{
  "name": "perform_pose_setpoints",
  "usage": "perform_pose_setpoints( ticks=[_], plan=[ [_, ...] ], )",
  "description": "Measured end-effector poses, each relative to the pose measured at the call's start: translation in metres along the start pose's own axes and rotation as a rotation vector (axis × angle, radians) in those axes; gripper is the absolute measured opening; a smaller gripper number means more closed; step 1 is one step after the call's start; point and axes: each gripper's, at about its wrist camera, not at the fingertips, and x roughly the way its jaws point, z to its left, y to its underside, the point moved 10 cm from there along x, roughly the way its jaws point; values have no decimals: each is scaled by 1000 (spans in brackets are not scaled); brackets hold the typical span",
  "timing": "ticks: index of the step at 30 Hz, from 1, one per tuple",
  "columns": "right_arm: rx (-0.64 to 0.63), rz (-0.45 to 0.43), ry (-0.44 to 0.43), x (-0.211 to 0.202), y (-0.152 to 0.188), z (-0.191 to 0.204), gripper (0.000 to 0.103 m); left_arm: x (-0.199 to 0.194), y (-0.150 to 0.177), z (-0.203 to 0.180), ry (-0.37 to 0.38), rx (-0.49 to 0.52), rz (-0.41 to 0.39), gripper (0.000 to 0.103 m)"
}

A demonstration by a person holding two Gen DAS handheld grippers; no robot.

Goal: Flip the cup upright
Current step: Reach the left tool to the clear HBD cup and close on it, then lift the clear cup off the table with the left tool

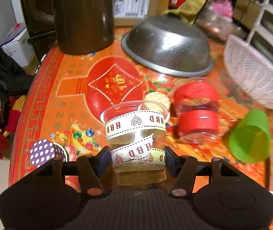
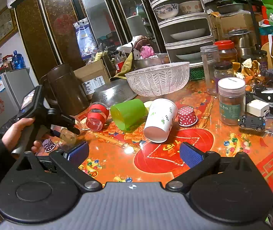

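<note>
With the left gripper [image 1: 137,158] clamping the clear plastic cup wrapped in HBD ribbon [image 1: 136,134] beside the steel colander [image 1: 167,46], three neighbouring cups are lying tipped while the right gripper [image 2: 134,153] is hanging open.

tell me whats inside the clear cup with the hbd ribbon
Nothing shows inside the clear plastic cup wrapped in HBD ribbon, held in the left gripper; the tablecloth shows through. The ribbon bands and gripper cover parts of its wall and base.
</note>
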Motion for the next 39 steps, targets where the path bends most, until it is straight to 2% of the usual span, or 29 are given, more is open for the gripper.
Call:
perform_pose_setpoints(
  ticks=[4, 9, 13, 19, 24, 32, 39],
  plan=[
    [6, -2, -8, -1, 0, -1, 102, -49, 22, -4, 55, 61, -52, 62],
    [19, 23, -20, 1, 9, -2, 102, -129, 72, -14, 154, 151, -119, 62],
    [53, 47, -49, 0, 21, -1, 102, -165, 115, -23, 219, 176, -148, 62],
    [68, 109, -59, 1, 39, 3, 102, -154, 174, -40, 299, 160, -64, 62],
    [64, 124, -59, -4, 45, 6, 102, -132, 197, -52, 323, 154, 1, 62],
    [50, 169, -53, -1, 54, 13, 102, -122, 213, -62, 332, 161, 25, 62],
    [64, 205, -81, 3, 56, 21, 102, -117, 215, -62, 331, 160, 35, 62]
  ],
)
